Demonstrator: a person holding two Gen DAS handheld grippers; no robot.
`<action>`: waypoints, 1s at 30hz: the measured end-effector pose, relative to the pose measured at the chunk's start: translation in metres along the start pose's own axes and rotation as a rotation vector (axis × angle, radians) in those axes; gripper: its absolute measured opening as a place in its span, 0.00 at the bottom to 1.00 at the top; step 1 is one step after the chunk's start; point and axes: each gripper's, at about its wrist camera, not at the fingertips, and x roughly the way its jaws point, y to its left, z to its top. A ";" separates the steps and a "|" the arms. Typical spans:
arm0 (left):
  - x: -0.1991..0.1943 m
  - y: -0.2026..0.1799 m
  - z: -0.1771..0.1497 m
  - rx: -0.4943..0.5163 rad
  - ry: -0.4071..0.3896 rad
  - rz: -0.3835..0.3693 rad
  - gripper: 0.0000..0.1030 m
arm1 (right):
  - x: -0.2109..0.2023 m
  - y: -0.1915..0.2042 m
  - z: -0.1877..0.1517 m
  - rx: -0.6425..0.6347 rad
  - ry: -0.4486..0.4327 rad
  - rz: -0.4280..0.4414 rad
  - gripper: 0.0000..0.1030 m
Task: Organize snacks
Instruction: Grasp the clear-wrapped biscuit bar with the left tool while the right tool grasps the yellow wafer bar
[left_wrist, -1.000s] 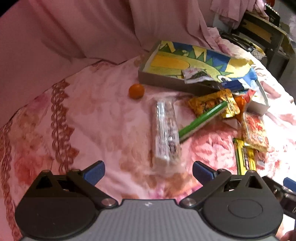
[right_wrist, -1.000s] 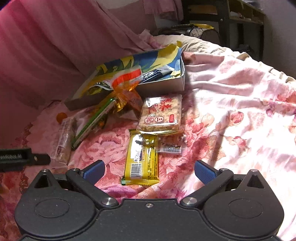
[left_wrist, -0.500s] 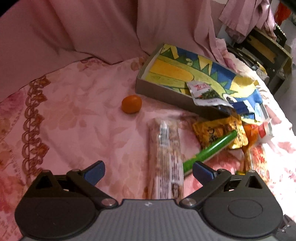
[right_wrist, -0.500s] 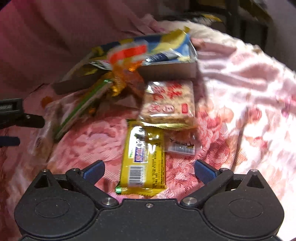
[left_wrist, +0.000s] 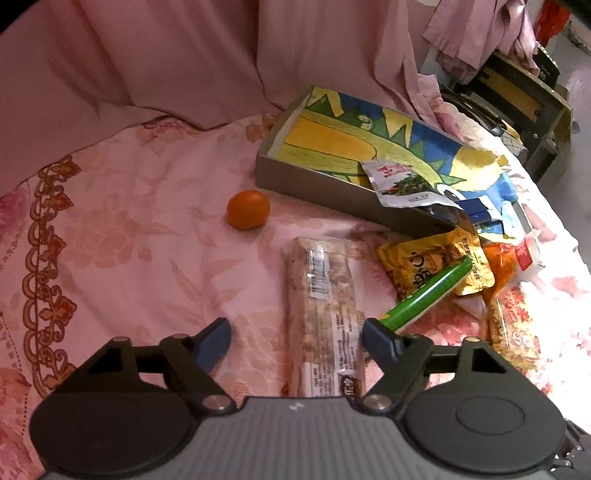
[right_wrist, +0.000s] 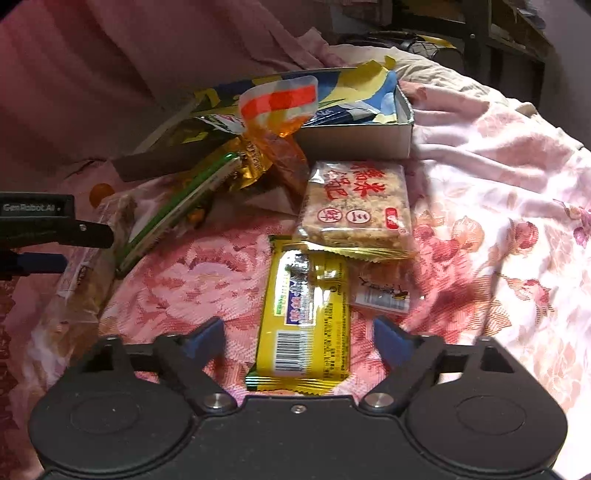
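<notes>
My left gripper (left_wrist: 297, 341) is open, its jaws either side of the near end of a long clear-wrapped cracker pack (left_wrist: 323, 314). A green stick pack (left_wrist: 424, 293) lies to its right over a yellow packet (left_wrist: 424, 266). An orange (left_wrist: 247, 208) sits alone further back. A shallow box with a colourful drawing (left_wrist: 332, 147) holds a white and green packet (left_wrist: 402, 182). My right gripper (right_wrist: 299, 338) is open around the near end of a yellow bar (right_wrist: 308, 317). A rice cake pack (right_wrist: 356, 201) lies beyond it.
Everything lies on a pink floral bedspread (left_wrist: 129, 221). Pink curtains (left_wrist: 184, 55) hang behind. A small clear sachet (right_wrist: 382, 295) lies right of the yellow bar. An orange and red wrapper (right_wrist: 280, 110) leans on the box (right_wrist: 354, 138). Dark shelving (left_wrist: 517, 96) stands at far right.
Both grippers have moved forward and lower over the snacks. The cracker pack now lies between the left jaws and the yellow bar between the right jaws. Both jaws have narrowed somewhat.
</notes>
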 end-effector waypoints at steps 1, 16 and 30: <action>0.001 -0.001 0.000 0.008 0.000 -0.002 0.75 | 0.001 0.000 0.000 0.000 0.004 -0.001 0.80; -0.015 -0.017 -0.016 0.007 0.058 -0.032 0.44 | -0.003 0.003 -0.002 -0.031 -0.010 0.012 0.51; -0.029 -0.029 -0.037 -0.004 0.117 -0.028 0.45 | -0.010 0.022 -0.007 -0.130 -0.009 0.117 0.52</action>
